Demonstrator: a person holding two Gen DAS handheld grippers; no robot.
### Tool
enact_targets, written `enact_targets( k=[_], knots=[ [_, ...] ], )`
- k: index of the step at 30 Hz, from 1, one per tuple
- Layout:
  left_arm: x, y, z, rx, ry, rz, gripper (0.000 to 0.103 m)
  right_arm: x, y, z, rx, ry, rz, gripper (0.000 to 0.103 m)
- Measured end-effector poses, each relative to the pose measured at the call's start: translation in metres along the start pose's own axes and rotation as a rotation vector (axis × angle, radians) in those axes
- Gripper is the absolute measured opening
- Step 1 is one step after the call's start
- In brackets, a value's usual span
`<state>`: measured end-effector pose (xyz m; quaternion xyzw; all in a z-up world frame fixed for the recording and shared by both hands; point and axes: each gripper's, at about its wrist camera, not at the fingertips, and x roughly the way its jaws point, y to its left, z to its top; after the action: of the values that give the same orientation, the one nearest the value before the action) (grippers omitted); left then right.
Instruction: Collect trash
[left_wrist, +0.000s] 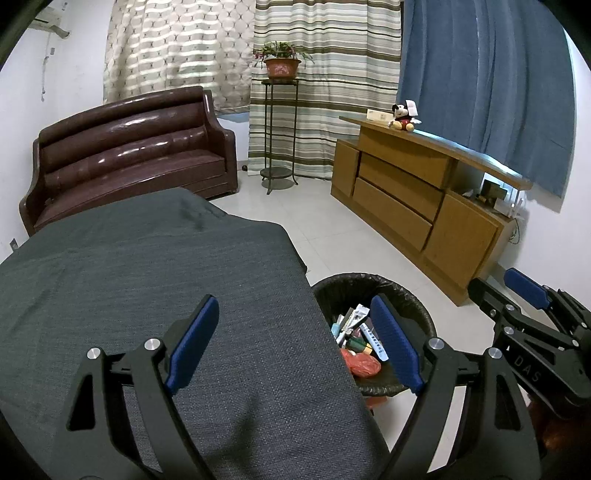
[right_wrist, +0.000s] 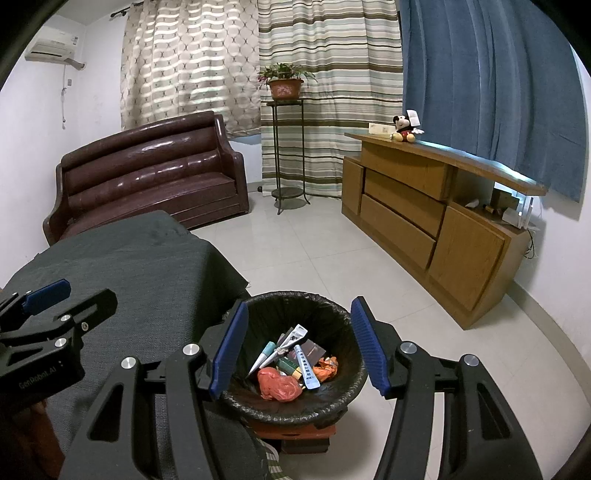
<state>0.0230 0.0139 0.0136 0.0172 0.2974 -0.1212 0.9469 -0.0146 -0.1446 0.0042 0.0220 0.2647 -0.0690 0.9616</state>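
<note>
A round bin (right_wrist: 343, 391) lined with a black bag stands on the floor beside a table under a dark grey cloth (left_wrist: 155, 280). Inside lie several pieces of trash: a red plastic bag (right_wrist: 277, 384), tubes, wrappers and an orange packet (right_wrist: 327, 367). My right gripper (right_wrist: 297, 345) hovers over the bin, open, with nothing between its blue pads. My left gripper (left_wrist: 291, 345) is open wide above the table's right edge, also holding nothing; the bin (left_wrist: 417, 306) shows past its right finger. Each gripper appears at the edge of the other's view.
A brown leather sofa (left_wrist: 133, 155) stands behind the table. A wooden cabinet (left_wrist: 417, 199) with a plush mouse toy (left_wrist: 404, 116) lines the right wall. A plant stand (left_wrist: 279, 133) is before the striped curtain. Pale tiled floor (right_wrist: 317, 251) lies between the furniture.
</note>
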Motion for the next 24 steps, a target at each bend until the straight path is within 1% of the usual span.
enact_targets(
  k=[17,23,24],
  knots=[
    [-0.0016,-0.0004,0.0006,0.003,-0.007,0.007,0.082,-0.0016,0.0003,0.0009,0.000,0.004,-0.001,0.057],
    [-0.0019,0.0002,0.0009,0.006,-0.007,0.010,0.084,-0.0015,0.0004,0.0007,0.001,0.005,-0.001,0.057],
    [-0.0019,0.0006,0.0013,0.008,-0.008,0.011,0.086,-0.0011,0.0001,0.0006,0.001,0.004,-0.001,0.057]
  ],
)
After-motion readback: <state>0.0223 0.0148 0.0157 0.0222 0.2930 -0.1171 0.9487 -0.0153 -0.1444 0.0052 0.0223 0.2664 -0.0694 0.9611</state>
